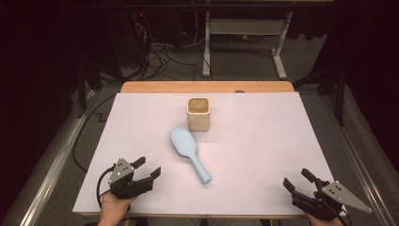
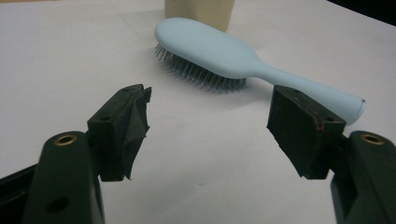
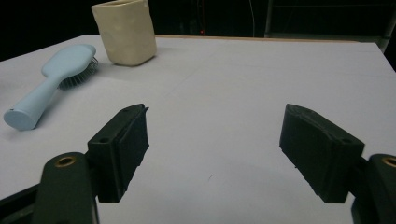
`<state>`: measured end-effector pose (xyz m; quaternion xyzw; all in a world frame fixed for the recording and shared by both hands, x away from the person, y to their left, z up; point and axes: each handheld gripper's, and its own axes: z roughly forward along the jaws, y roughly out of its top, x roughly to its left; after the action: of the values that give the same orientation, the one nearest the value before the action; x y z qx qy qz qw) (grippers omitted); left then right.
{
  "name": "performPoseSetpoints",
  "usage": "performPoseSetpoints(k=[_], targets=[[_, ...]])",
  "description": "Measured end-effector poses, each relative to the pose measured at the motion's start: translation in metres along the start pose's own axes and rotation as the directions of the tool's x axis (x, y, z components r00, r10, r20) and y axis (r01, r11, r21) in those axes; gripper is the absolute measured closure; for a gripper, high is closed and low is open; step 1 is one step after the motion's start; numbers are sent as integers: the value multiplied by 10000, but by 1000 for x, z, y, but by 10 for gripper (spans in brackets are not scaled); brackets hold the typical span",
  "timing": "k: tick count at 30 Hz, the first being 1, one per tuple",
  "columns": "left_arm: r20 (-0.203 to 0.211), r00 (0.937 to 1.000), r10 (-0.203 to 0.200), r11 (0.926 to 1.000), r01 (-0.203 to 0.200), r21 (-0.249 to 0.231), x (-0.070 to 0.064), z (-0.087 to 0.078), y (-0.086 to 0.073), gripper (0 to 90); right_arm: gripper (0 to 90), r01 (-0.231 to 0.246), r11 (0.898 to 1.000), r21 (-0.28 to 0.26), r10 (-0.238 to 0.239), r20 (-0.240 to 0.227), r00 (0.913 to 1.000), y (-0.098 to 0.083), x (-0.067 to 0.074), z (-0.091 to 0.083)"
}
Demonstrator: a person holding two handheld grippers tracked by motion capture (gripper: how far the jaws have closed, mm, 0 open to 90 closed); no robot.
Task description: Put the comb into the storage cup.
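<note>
**Both grippers spread, hairbrush lying free on the bench**

I hold my left gripper (image 1: 149, 168) low over the near left part of the bench (image 1: 263, 141), its jaws spread wide with nothing between them. In the left gripper view the black pads (image 2: 133, 123) stand well apart above the white sheet, and the light blue hairbrush (image 2: 224, 56) lies just beyond them, bristles down against the surface. Its handle runs toward my right-hand jaw in that view, with the rounded end of the handle close behind that pad but apart from it.

In the high view the hairbrush (image 1: 188, 150) lies at the middle of the bench, slanted, its head pointing toward the far side and its handle toward me and to the right. Just past the head stands a cream cup (image 1: 198, 114), upright and open at the top, close to the brush head; I cannot tell whether the two touch.

My right gripper (image 1: 297, 181) sits at the near right corner of the bench, well apart from the brush. Its jaws are spread too and empty. In the right gripper view the hairbrush (image 3: 51, 84) lies far off to the left, with the cup (image 3: 125, 31) behind it.
</note>
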<state>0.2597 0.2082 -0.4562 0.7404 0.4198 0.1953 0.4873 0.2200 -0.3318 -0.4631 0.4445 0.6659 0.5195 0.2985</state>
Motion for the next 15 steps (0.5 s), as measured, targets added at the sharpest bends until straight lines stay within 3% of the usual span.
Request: performPoseSetpoints(k=[15], targets=[[445,9986,277,9996,-275,-58,-14,18,13,295,234,-83,10000,-25,83,-194,9998,0,0,1]])
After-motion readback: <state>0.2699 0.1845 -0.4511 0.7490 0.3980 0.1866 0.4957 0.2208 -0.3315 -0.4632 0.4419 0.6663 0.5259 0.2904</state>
